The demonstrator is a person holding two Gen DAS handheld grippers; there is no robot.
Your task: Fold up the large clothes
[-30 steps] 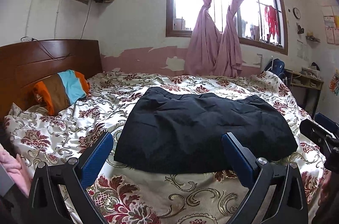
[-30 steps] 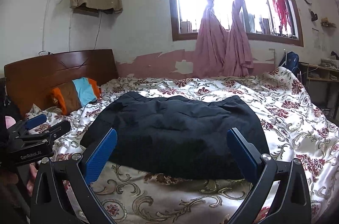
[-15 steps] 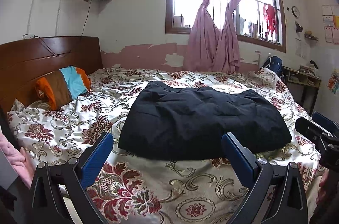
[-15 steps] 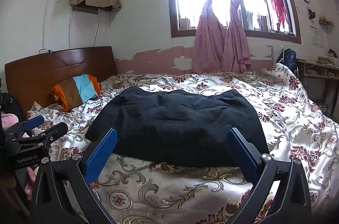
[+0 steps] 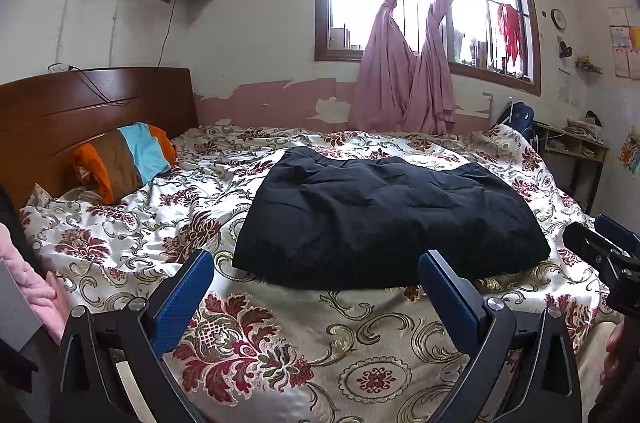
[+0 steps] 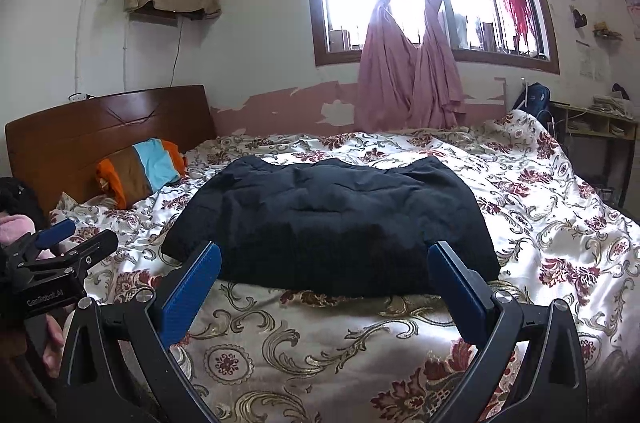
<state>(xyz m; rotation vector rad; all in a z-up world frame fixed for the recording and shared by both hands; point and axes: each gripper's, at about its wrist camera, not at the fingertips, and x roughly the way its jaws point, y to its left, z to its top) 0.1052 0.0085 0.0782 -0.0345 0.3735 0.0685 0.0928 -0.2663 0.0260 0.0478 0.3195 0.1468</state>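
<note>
Left wrist view: bed (image 5: 132, 235) with a floral satin cover fills the frame; dark garment (image 5: 384, 215) lies as a puffy rectangle mid-bed, right of the striped pillow (image 5: 124, 159). Fold looks finished or close to it (judgement). Left hand-held gripper (image 5: 316, 279) sits off the near edge, fingers spread wide, holding nothing. Right hand-held gripper (image 6: 324, 271) likewise spread and empty, near hem between its fingers in view but not touching.

Risks, judged:
- Padded fabric may spring open if left unpressed.
- Slick cover lets the stack slide when nudged.
- One-sided pinch would catch only the top layer and peel the fold apart.
</note>
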